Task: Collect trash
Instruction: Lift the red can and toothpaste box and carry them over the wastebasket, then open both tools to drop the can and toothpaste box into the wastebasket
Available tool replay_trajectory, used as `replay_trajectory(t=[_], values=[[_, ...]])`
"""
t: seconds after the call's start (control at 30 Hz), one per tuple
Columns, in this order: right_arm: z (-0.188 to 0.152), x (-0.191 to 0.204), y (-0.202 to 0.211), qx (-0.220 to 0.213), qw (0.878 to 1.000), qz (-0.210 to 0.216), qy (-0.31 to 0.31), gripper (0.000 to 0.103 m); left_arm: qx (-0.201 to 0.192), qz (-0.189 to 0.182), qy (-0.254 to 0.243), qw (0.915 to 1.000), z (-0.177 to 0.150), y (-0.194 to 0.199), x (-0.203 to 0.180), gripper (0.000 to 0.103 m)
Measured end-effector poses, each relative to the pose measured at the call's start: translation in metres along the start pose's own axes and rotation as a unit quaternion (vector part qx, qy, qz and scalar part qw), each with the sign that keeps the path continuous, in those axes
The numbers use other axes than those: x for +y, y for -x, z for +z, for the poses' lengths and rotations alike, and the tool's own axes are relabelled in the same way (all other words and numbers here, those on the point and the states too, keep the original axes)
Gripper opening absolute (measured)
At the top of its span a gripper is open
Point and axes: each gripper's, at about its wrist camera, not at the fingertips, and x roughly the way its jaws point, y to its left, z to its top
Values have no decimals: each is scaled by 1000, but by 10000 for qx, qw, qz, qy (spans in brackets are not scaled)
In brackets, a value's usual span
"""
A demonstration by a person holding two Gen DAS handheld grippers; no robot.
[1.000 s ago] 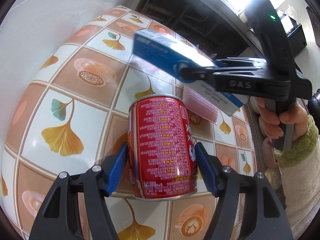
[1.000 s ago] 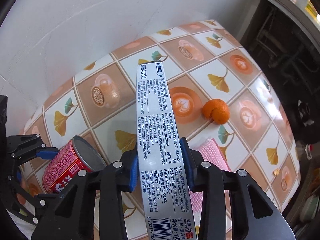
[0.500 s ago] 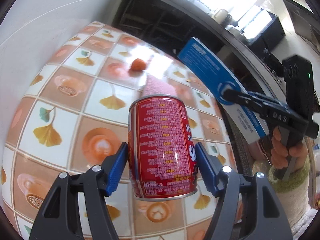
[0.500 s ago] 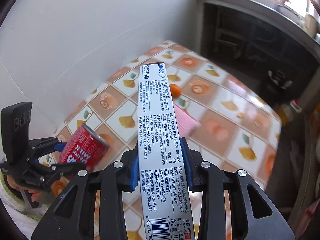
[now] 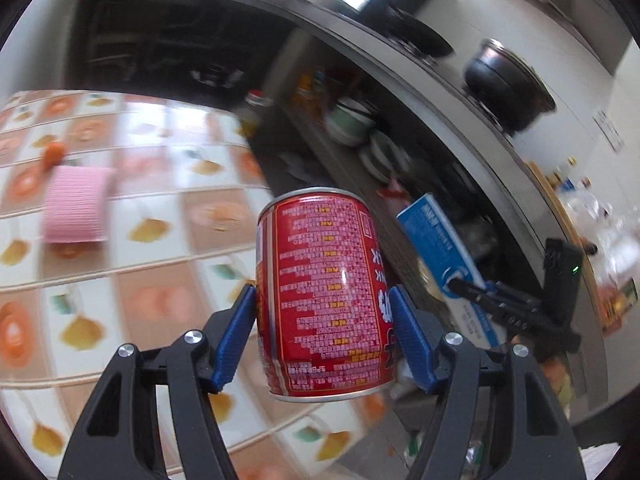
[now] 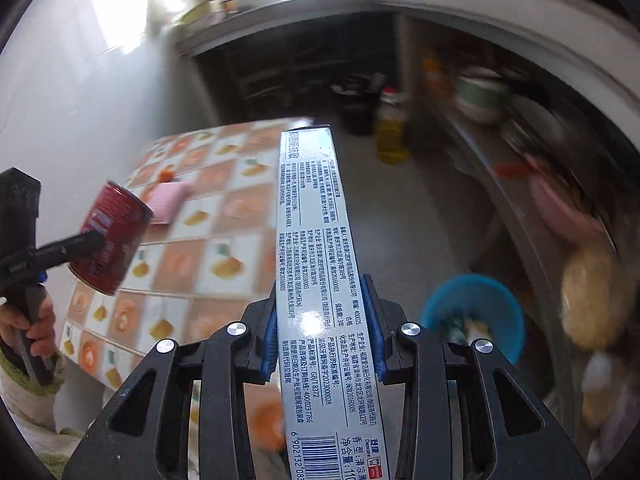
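**Can and carton both in hand, off the table**

I am gripping the red can (image 5: 324,296) upright between my left gripper's (image 5: 322,340) blue pads, above the tiled table (image 5: 160,264). My right gripper (image 6: 322,330) is clamping the long toothpaste box (image 6: 316,272) lengthwise, hanging near a blue bin (image 6: 476,312) on the floor. Pink cloth (image 6: 168,198) and orange peel (image 6: 165,175) are lying on the table

Box (image 6: 320,280) cut off at bottom edge; shelf dishes (image 5: 360,128) blurred; bucket (image 6: 472,320) contents unclear.
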Motion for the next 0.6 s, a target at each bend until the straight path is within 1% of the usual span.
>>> replay_trajectory(t=[0.03,0.1,0.17,0.23,0.27,0.3,0.33,0.4,0.43,0.5,0.6], values=[[-13,-14,1,30,9998,-102,-187,33,91,-60,-79,9999,1,-10,-11,65],[-40,-44,2,137,9977,-218,-631,33,406,-241,-274,9985,5,-43,-38,65],[-65,-71,-4,234,9938,-337,-1035,33,772,-427,-338,9955,7,-77,-61,65],[-86,-97,-13,376,9880,-526,-1405,33,1149,-540,-340,9913,7,-113,-81,65],[-91,-104,-18,425,9857,-541,-1536,33,1307,-568,-342,9892,5,-128,-88,65],[-100,-115,-24,489,9826,-514,-1715,33,1538,-558,-357,9859,4,-150,-97,65],[-107,-126,-30,548,9796,-507,-1864,33,1685,-532,-387,9835,3,-165,-104,65],[-117,-143,-44,671,9745,-539,-2074,33,2117,-424,-498,9751,-1,-211,-121,65],[-121,-152,-54,744,9711,-509,-2208,33,2254,-395,-502,9722,-1,-225,-126,65],[-124,-166,-73,896,9642,-472,-2449,33,2658,-293,-509,9622,-6,-267,-136,65],[-131,-194,-99,1118,9538,-432,-2754,33,3092,-37,-545,9494,-10,-326,-142,65]])
